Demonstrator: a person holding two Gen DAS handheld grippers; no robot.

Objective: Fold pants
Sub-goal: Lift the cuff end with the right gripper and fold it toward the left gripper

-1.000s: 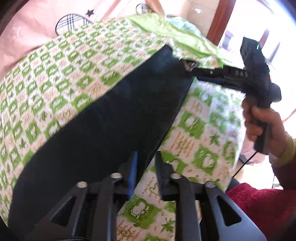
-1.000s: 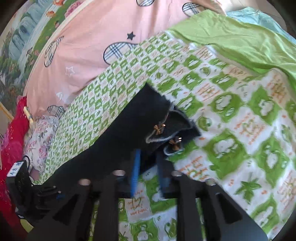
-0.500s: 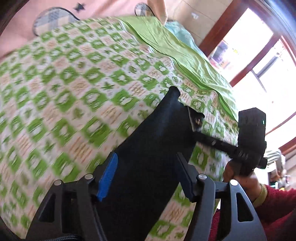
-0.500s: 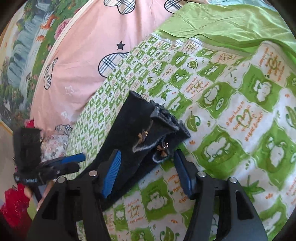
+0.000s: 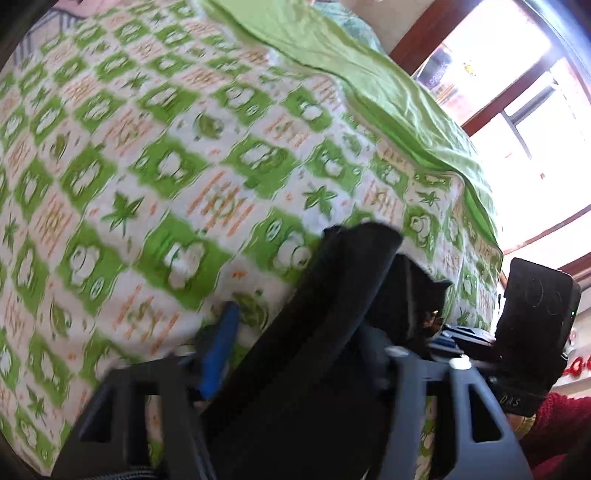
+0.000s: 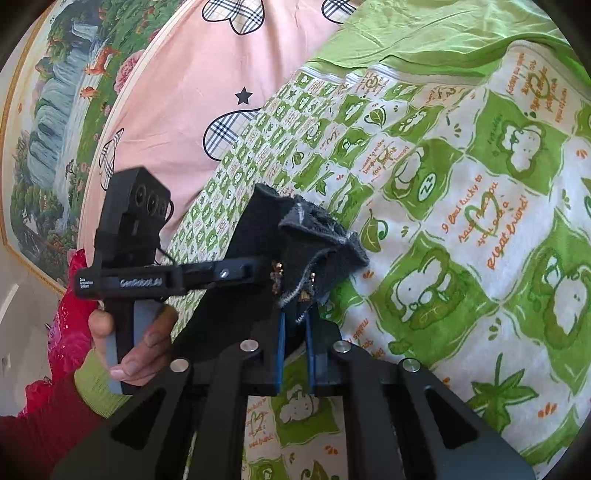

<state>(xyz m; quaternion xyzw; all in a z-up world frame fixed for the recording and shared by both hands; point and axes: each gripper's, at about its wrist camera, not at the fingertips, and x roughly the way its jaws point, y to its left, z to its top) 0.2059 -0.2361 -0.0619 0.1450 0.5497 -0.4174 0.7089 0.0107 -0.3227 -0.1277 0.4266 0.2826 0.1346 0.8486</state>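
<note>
Bedding surrounds everything: a green-and-white patterned quilt (image 6: 461,206) covers the bed, with a plain green sheet (image 6: 436,33) at its far edge and a pink blanket (image 6: 177,85) with plaid hearts beside it. A landscape picture (image 6: 48,122) hangs on the wall, and a bright window (image 5: 532,122) shows past the bed. Black pants (image 6: 255,236) lie on the quilt as a long narrow strip, their long axis running diagonally away from the right camera. The frayed hems are bunched at the near end. The right tongs (image 6: 294,328) have just closed and pinch those hems. The left tongs (image 5: 295,332), held in a hand (image 6: 129,343) with a red sleeve, have just been narrowing astride the strip from the side. Blur hides whether they press it.
</note>
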